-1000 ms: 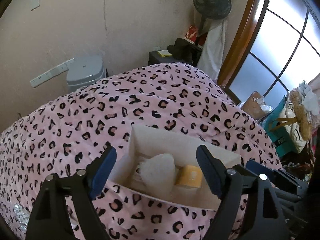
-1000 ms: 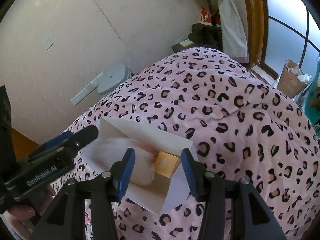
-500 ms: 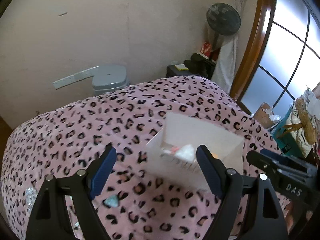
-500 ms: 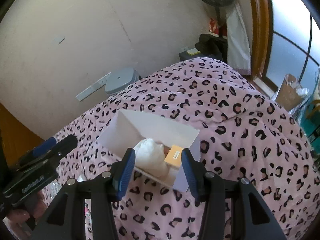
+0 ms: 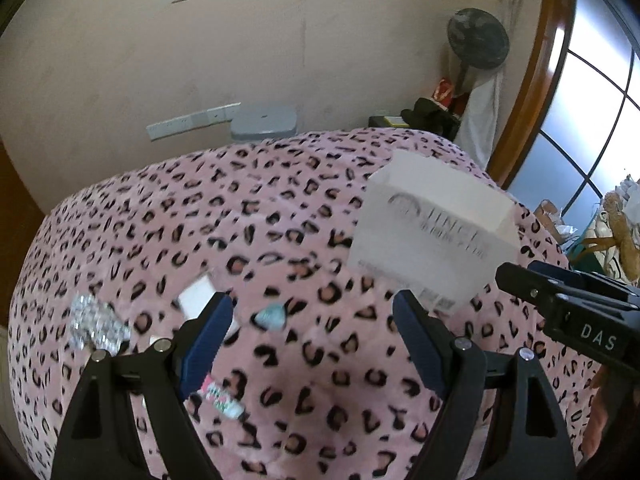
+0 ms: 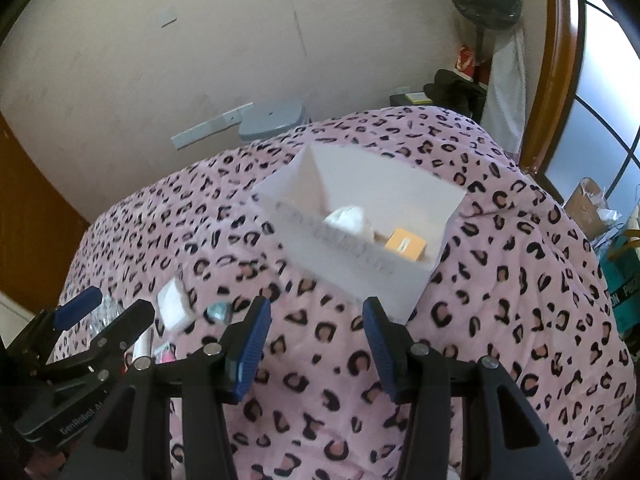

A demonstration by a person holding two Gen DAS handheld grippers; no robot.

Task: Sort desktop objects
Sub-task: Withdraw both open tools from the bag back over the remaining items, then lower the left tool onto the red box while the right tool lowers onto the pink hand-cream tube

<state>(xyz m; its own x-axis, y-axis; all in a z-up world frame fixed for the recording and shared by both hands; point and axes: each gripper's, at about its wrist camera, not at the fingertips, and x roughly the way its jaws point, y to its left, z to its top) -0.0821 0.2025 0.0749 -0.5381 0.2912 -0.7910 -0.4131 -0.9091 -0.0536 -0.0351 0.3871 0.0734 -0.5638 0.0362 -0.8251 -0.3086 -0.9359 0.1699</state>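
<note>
White cardboard box [image 6: 362,236] sits at one o'clock; both the left gripper [image 5: 312,338] and right gripper [image 6: 316,344] gape empty. Approach the possibly teal trinket [image 5: 272,317] squarely, descending slowly.

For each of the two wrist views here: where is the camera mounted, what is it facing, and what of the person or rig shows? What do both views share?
Left wrist: on the left gripper, looking down across the leopard blanket at scattered small items; the right gripper enters at the right edge.
Right wrist: on the right gripper, facing the white box; the left gripper shows lower left.
Shared: box, blanket, fan, and both sets of jaws empty and open.
</note>
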